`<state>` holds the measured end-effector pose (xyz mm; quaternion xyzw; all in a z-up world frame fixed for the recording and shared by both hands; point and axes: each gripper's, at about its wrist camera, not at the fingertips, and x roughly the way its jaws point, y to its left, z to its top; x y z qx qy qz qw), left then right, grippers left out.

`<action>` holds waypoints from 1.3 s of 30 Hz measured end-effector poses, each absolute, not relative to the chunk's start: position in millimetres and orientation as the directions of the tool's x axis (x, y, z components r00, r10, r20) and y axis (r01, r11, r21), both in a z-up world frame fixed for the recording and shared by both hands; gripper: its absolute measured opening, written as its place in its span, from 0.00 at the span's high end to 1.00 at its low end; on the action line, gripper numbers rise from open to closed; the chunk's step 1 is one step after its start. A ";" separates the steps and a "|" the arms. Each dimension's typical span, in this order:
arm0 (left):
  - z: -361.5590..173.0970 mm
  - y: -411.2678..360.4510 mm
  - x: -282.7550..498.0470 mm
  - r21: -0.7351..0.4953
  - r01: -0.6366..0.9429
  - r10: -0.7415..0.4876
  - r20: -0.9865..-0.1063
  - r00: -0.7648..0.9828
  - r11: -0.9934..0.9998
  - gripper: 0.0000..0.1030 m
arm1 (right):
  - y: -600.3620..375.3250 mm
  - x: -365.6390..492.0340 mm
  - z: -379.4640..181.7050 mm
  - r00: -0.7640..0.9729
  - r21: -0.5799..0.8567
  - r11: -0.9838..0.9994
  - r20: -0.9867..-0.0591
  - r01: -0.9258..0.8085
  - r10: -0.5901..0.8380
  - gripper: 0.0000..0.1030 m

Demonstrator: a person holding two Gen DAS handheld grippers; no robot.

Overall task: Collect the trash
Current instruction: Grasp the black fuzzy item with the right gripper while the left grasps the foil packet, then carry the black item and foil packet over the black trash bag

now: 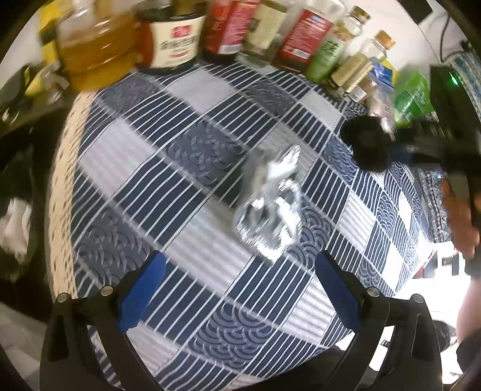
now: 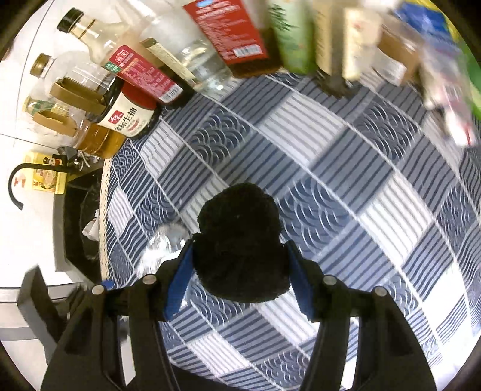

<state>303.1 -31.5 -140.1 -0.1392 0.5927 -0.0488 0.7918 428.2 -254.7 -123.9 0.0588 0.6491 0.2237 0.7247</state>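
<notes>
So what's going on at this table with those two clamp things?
A person is clearing trash off a table covered with a blue patterned cloth, using a handheld gripper in each hand. The right gripper is clamped on a black fuzzy lump. The left gripper is open and empty, above a crumpled piece of foil lying on the cloth. Sauce bottles line the far edge.

Left tongs point(image 1: 240, 288) agape — right tongs point(image 2: 239, 279) clamped
</notes>
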 end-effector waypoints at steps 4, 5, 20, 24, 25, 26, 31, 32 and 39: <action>-144.0 -43.7 328.1 -0.295 -0.048 -0.272 -0.923 0.271 0.954 0.07 | -274.5 409.9 -126.3 0.064 0.400 0.891 -0.904 -0.214 0.422 0.42; -146.0 -45.9 332.1 -0.293 -0.042 -0.272 -0.925 0.266 0.955 0.07 | -279.9 405.9 -126.8 0.067 0.406 0.890 -0.902 -0.206 0.427 0.42; -182.0 -62.2 371.9 -0.231 0.005 -0.229 -0.959 0.169 0.973 0.17 | -332.1 373.2 -148.5 0.056 0.458 0.883 -0.884 -0.102 0.465 0.42; -188.9 -66.6 372.6 -0.218 0.013 -0.218 -0.964 0.155 0.976 0.26 | -334.3 369.1 -150.6 0.052 0.466 0.879 -0.880 -0.097 0.472 0.42; -190.0 -67.6 372.7 -0.217 0.014 -0.217 -0.964 0.153 0.976 0.29 | -335.1 367.7 -151.4 0.050 0.466 0.880 -0.880 -0.095 0.472 0.42; -191.2 -69.6 372.7 -0.217 0.020 -0.218 -0.964 0.152 0.976 0.35 | -335.5 366.6 -152.0 0.048 0.468 0.879 -0.880 -0.092 0.473 0.42; -189.6 -73.6 373.4 -0.181 0.028 -0.183 -0.968 0.174 0.983 0.44 | -336.9 363.1 -151.8 0.044 0.471 0.877 -0.878 -0.088 0.476 0.42; -189.1 -72.2 373.8 -0.187 0.024 -0.188 -0.966 0.177 0.982 0.44 | -336.4 362.6 -151.7 0.043 0.471 0.878 -0.878 -0.090 0.476 0.42; -172.8 -62.9 375.6 -0.195 0.019 -0.195 -0.957 0.214 0.981 0.45 | -324.7 365.2 -149.7 0.034 0.474 0.874 -0.877 -0.107 0.479 0.42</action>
